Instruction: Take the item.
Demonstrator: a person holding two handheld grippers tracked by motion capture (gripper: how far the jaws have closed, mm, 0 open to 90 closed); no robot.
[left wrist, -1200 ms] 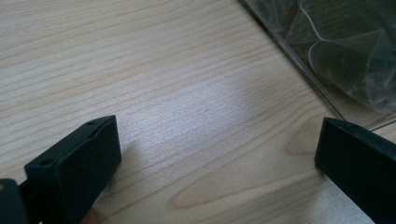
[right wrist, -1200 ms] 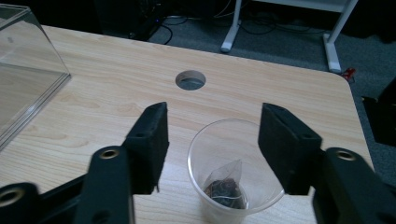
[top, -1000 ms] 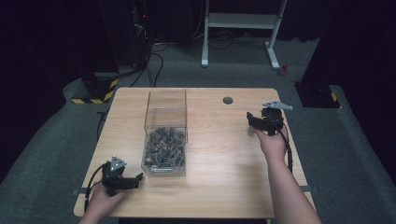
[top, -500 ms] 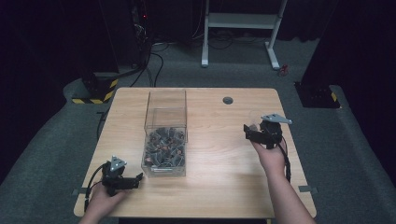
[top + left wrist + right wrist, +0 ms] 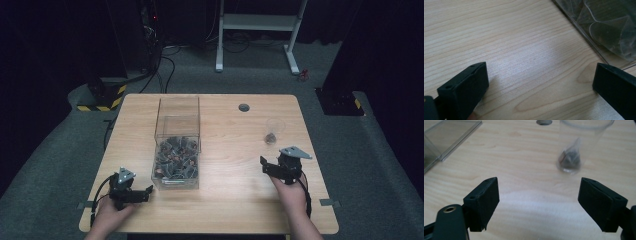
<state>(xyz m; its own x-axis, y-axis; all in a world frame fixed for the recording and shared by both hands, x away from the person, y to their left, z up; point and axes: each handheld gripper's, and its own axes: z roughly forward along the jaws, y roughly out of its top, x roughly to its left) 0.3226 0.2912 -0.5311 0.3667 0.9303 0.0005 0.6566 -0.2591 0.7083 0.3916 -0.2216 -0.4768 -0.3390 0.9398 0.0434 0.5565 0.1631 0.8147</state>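
- The right gripper [image 5: 266, 167] hangs low over the table [image 5: 230, 200] at its right side, jaws spread wide with nothing between them; they have just been opening.
- In the right gripper view its two black jaws frame bare wood, and a clear cup [image 5: 577, 147] stands upright beyond them, a little right of the middle.
- The cup [image 5: 273, 131] is apart from the gripper, farther up the table, with a small wrapped dark piece [image 5: 569, 158] lying at its bottom.
- The left gripper [image 5: 145, 192] sits near the table's front left corner, just beside the front corner of the clear box [image 5: 177, 145].
- Its jaws are spread too, holding nothing; the left gripper view shows plain wood between them and the box's wall [image 5: 599, 30] at the upper right.
- The box stands left of the table's middle, its lower part heaped with small wrapped pieces [image 5: 176, 159].
- A round grey grommet [image 5: 243, 107] sits in the tabletop near the far edge.
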